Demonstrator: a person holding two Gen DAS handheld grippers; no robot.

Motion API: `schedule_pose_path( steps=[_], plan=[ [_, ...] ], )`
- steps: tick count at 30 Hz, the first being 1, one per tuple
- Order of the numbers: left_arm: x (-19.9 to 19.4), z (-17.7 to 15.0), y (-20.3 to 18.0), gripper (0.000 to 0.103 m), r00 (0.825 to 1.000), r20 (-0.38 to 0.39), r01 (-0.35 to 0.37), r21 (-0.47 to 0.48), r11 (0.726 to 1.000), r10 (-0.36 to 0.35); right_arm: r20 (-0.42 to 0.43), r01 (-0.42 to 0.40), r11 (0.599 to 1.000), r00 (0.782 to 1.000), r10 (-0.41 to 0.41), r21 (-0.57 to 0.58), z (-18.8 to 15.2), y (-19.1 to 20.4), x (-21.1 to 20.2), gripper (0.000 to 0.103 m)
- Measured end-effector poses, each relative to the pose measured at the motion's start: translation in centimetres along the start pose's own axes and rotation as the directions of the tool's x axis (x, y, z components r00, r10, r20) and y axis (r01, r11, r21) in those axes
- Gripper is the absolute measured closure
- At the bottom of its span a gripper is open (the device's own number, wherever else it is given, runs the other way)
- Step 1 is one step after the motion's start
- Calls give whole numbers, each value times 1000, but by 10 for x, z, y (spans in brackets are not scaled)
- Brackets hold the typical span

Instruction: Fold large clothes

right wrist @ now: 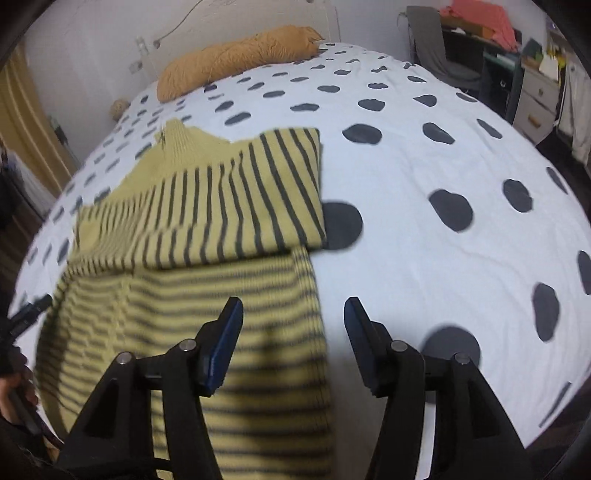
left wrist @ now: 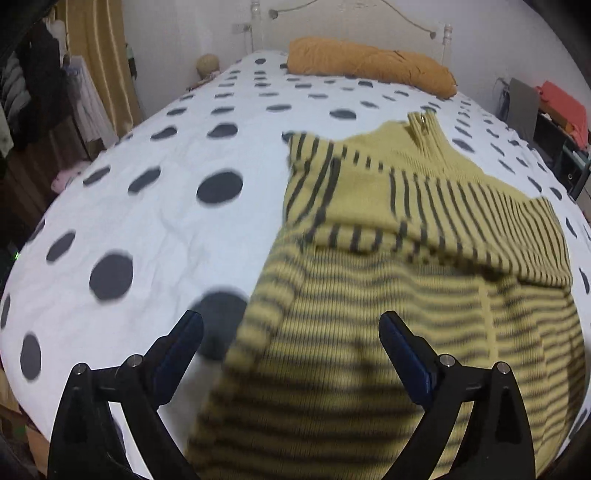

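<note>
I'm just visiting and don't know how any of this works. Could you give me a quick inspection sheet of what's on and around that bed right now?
Surface: bed cover, white with dark dots, a few wrinkles.
Job's things: yellow striped sweater lies on the cover, both sleeves folded across the chest, zip collar pointing toward the headboard.
Clutter: orange pillow at the head of the bed.
Grippers: left gripper open, over the sweater's left edge; right gripper open, over its right edge; neither grips cloth.
Cables: a cord strung along the wall above the headboard.
Surroundings: mustard curtain and hanging clothes on one side; a cluttered desk and drawers on the other.
</note>
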State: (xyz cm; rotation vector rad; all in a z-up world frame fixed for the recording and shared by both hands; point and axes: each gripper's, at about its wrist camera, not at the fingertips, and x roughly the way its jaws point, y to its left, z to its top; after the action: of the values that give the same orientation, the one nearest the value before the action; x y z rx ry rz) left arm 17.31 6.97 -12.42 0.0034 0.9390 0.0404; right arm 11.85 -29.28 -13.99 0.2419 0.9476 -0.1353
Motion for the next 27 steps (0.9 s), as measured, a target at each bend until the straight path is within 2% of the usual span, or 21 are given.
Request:
schedule_pose_path(
  steps=[4,7,10,12,14,19,20,21,23,25,27],
  plan=[
    [-8,-43,13,7,998,-57,24,-25,999,-26,-36,45,998,998,-47,-43,-41,-6,-11,42],
    [-18,-76,26,7,994,-88,60,-65,996,-65,-64,31,999,997,-34,-40,-68,-12,-15,42],
    [-22,-100,36,7,986,-124,101,-99,990,-113,-124,-11,999,992,6,-36,-97,-21,-15,42],
    [-28,-111,38,7,981,-116,142,-110,984,-155,-142,-38,998,989,31,-45,-114,-23,-17,42],
    [-34,-118,39,7,975,-115,180,-96,979,-191,-148,-63,997,987,55,-49,-128,-24,-19,42],
    [-37,-125,36,10,954,-127,267,-54,962,-272,-184,-194,978,967,178,-73,-152,-16,-21,44],
    [-38,-126,36,17,953,-127,269,-55,962,-274,-184,-226,972,960,211,-62,-154,-13,-20,57],
    [-39,-126,36,24,954,-127,267,-55,962,-272,-184,-244,968,955,231,-53,-156,-11,-19,75],
    [-39,-124,45,65,962,-130,235,-54,971,-240,-171,-258,965,954,246,-51,-157,-8,-19,85],
    [-37,-124,70,80,947,-127,277,-150,949,-296,-163,-264,963,954,251,-61,-159,-8,-23,86],
    [-33,-124,87,80,919,-133,340,-203,918,-370,-163,-274,959,952,260,-73,-160,-11,-26,86]
  ],
)
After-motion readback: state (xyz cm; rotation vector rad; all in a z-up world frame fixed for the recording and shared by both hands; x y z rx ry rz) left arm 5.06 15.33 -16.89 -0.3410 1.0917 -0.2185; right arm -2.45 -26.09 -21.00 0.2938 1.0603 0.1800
